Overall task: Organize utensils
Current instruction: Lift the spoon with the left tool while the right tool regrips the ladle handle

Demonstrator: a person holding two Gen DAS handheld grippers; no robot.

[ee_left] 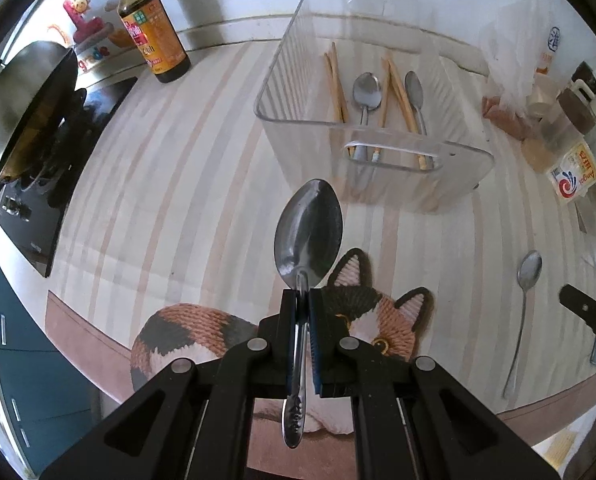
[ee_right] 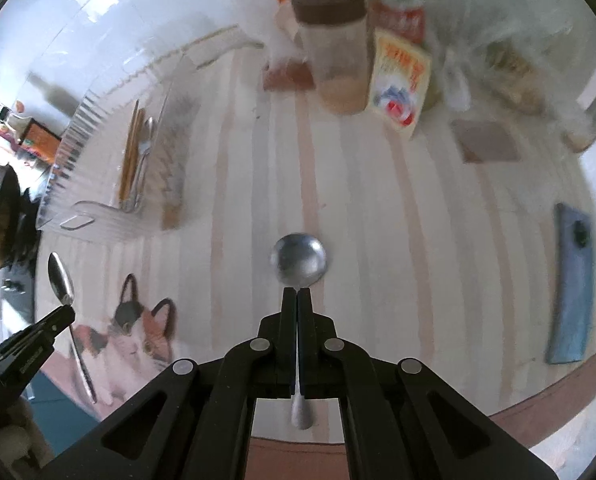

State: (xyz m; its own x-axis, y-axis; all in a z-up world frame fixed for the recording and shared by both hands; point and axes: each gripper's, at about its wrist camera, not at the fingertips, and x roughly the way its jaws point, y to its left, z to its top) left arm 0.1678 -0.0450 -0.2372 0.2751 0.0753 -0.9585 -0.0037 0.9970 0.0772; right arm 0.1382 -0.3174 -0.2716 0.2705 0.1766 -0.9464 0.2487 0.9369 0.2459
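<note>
Both claws are clamped on spoons, the left claw gripping its spoon handle-first, bowl pointing ahead at the clear bin just beyond, nearer it than the right claw with its spoon

Both grippers point steeply down over the striped table. The left gripper clamps a spoon handle; the right gripper likewise.
</note>
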